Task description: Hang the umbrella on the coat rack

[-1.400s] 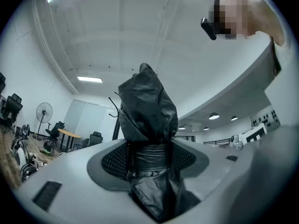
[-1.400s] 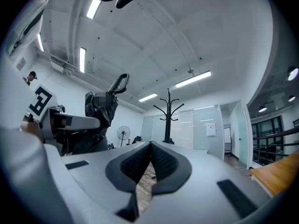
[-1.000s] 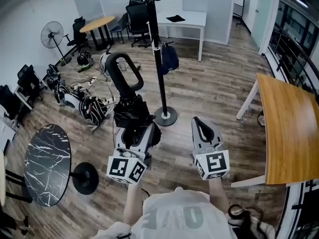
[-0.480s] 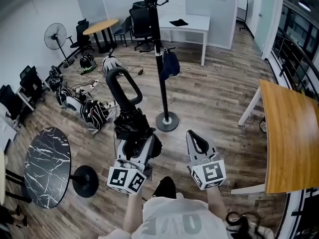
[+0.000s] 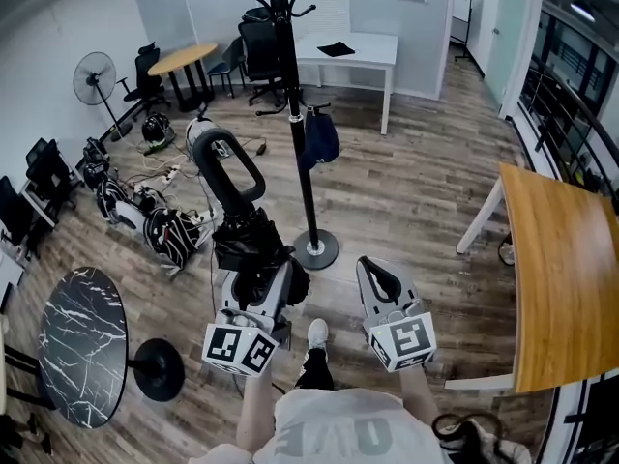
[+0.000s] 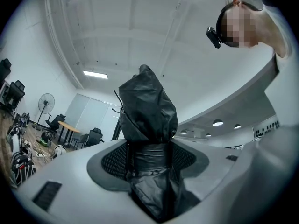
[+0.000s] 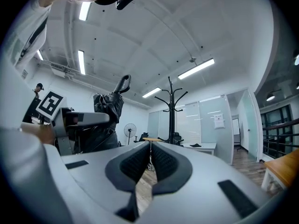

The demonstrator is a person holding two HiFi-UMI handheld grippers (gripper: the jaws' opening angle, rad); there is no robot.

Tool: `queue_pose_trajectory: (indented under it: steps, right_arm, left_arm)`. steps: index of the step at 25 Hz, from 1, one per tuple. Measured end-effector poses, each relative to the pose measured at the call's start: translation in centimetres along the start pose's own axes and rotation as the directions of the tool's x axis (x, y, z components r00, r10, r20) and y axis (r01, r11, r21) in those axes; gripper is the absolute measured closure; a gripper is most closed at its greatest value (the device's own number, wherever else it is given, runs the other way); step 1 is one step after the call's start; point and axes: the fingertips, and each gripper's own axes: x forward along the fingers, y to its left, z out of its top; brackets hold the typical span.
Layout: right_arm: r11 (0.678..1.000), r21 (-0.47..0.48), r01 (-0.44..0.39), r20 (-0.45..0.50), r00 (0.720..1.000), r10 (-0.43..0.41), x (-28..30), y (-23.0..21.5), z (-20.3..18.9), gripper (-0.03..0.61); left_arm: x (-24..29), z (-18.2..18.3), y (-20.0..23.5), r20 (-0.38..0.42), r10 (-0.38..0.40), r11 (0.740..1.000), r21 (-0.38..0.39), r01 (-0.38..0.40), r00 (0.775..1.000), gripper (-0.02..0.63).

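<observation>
A folded black umbrella (image 5: 244,235) with a curved loop handle (image 5: 224,162) stands upright in my left gripper (image 5: 253,280), whose jaws are shut on its bunched fabric (image 6: 148,139). The black coat rack (image 5: 294,114) rises from a round base (image 5: 315,249) just ahead and right of the umbrella; its hooks (image 7: 171,97) show in the right gripper view. A dark blue bag (image 5: 319,138) hangs on the rack's pole. My right gripper (image 5: 384,276) hovers beside the left one, jaws shut with nothing between them (image 7: 150,158).
A black marble round table (image 5: 82,341) stands at the left. A wooden table (image 5: 561,259) lies at the right. Bags and cables (image 5: 155,216) clutter the floor at the left, with a fan (image 5: 92,77), chairs and a white desk (image 5: 348,51) behind.
The person has stepped slightly; both grippers and the umbrella shifted a little left and nearer the rack. A shoe now shows between the grippers.
</observation>
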Motion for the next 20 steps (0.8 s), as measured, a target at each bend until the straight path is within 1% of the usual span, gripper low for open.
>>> queue_pose_trajectory:
  steps: [4,7,9,13,16,20]
  right_arm:
    - [0.998,0.054,0.04,0.041,0.998,-0.042,3.6,-2.8,0.8,0.546]
    - [0.995,0.088,0.038,0.056,0.998,-0.043,7.2,-4.6,1.1,0.546]
    - [0.996,0.078,0.034,0.052,0.998,-0.039,10.1,-5.5,1.2,0.546]
    - [0.995,0.083,0.049,0.053,0.997,-0.054,16.1,-7.3,1.1,0.546]
    - [0.997,0.062,0.037,0.065,0.997,-0.041,21.1,-8.1,1.0,0.546]
    - [0.998,0.052,0.041,0.079,0.996,-0.045,27.1,-9.5,0.9,0.546]
  left_arm:
    - [4.2,0.5,1.7,0.006,-0.032,0.999,-0.012,0.032,0.999,0.327]
    - [7.7,0.7,3.8,0.004,-0.048,0.999,0.004,0.048,0.999,0.327]
    - [10.1,0.8,5.6,0.004,-0.058,0.998,0.013,0.057,0.998,0.327]
    - [15.0,1.1,9.4,0.022,-0.083,0.997,0.006,0.083,0.996,0.327]
    - [18.5,1.0,12.7,0.035,-0.1,0.995,-0.002,0.101,0.994,0.327]
    - [23.2,0.3,17.0,0.029,-0.113,0.993,-0.009,0.114,0.993,0.327]
